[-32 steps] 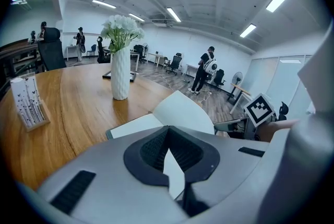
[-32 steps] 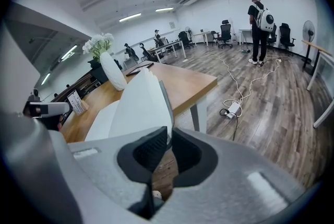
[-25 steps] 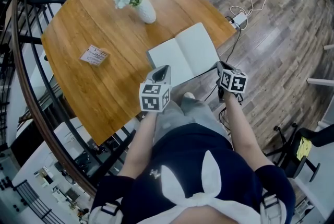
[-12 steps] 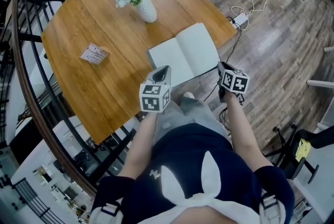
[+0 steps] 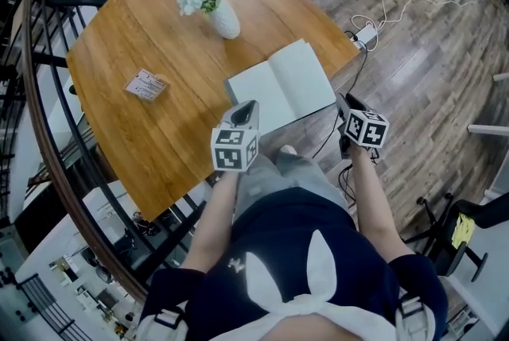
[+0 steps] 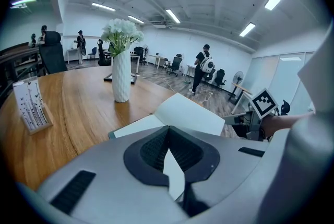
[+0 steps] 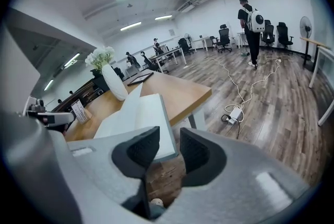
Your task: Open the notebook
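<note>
— Where's the notebook?
— On the table (image 5: pixel 143 37). The notebook (image 5: pixel 282 85) lies open, blank pages up, at the near edge by the right corner.
— And the tongs?
— The left gripper (image 6: pixel 167 131) is pinched on the near-left corner, with a white sliver between its pads. The right gripper (image 7: pixel 168 137) hangs just off the right page. Its jaws have just been opening, stand partly apart, and hold nothing.
— Anything else?
— A vase (image 5: pixel 223 18) stands farther back.
</note>
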Demonstrator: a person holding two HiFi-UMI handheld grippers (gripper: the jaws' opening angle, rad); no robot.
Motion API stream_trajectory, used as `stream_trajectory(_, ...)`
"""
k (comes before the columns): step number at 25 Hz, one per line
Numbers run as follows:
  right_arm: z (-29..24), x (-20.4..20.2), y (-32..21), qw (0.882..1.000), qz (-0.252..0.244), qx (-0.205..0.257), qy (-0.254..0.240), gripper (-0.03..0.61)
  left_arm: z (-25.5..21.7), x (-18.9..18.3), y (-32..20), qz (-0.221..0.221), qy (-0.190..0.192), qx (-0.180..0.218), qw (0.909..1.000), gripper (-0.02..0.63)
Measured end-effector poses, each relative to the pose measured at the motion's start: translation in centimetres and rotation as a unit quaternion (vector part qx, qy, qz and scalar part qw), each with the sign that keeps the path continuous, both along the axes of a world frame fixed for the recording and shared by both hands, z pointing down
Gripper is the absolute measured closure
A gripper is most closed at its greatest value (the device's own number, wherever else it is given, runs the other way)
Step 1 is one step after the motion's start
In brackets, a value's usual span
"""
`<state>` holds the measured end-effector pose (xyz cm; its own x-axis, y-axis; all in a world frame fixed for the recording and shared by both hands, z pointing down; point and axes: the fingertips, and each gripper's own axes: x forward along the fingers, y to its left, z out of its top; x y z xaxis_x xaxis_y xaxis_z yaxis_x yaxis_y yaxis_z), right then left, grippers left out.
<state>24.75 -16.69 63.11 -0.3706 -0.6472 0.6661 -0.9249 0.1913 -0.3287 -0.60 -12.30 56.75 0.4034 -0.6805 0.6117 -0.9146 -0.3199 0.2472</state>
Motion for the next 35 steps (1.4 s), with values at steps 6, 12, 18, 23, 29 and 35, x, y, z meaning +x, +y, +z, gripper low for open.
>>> stream_trajectory(6,-5.2,-1.4,-0.1,0.998,-0.016,0.061,-0.004,0.459,-2.0,0.2,0.0,0.002,0.005,0.021,0.9998,0.597)
stream_trajectory(12,-9.6,-4.5,0.8,0.991,-0.067,0.115,-0.004,0.463,-4.2,0.6,0.2,0.006,0.012,0.043,0.999,0.597)
stream_trajectory(18,-12.3,-7.2,1.7,0.983,-0.098,0.154,-0.001,0.546,-5.5,0.9,0.7,0.01,0.018,0.056,0.9982,0.597)
stream_trajectory(23,-13.7,-8.4,2.0,0.979,-0.111,0.173,-0.001,0.58,-5.9,1.5,0.9,0.015,0.021,0.06,0.9979,0.597)
stream_trajectory(29,-14.1,-9.5,2.2,0.977,-0.122,0.173,-0.001,0.58,-6.0,1.7,0.7,0.018,0.022,0.062,0.9977,0.597)
stream_trajectory(35,-13.9,-10.6,2.4,0.976,-0.138,0.17,0.003,0.581,-5.9,1.8,0.5,0.018,0.024,0.062,0.9976,0.597)
